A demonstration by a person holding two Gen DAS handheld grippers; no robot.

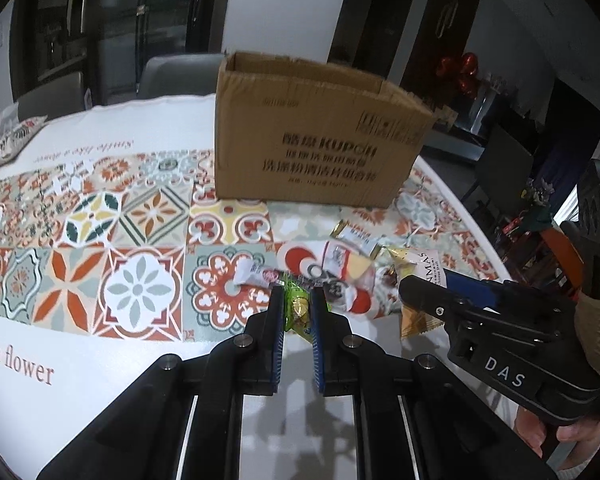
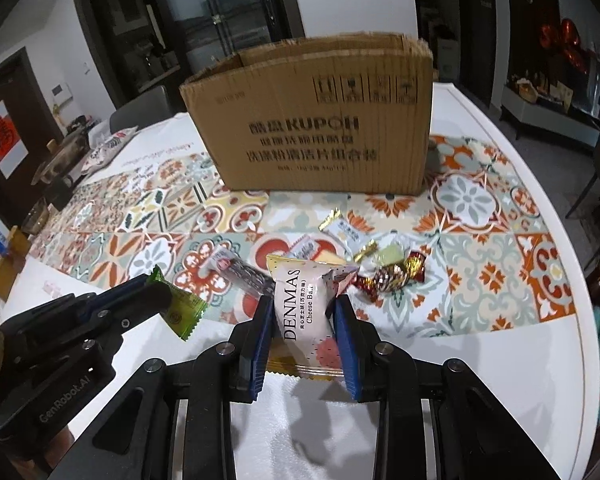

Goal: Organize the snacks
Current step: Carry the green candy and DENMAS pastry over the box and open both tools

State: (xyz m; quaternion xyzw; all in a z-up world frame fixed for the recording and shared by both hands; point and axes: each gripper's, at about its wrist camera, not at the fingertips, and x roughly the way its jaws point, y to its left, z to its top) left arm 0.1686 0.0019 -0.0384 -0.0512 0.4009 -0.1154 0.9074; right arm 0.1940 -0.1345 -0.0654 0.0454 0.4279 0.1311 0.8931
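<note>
Left gripper (image 1: 297,310) is clamped on a small green foil-wrapped candy (image 1: 296,308); right gripper (image 2: 305,320) pinches a pale pink DENMAS cheese-ball packet (image 2: 306,312). Both snacks look lifted clear of the patterned tablecloth (image 2: 480,264), so the pick-up step seems done. Ahead stands the open brown cardboard box (image 2: 320,120), with several wrapped sweets (image 2: 392,276) loose before it. Next, I judge, the 2 snacks must be carried over the box rim and released inside.
</note>
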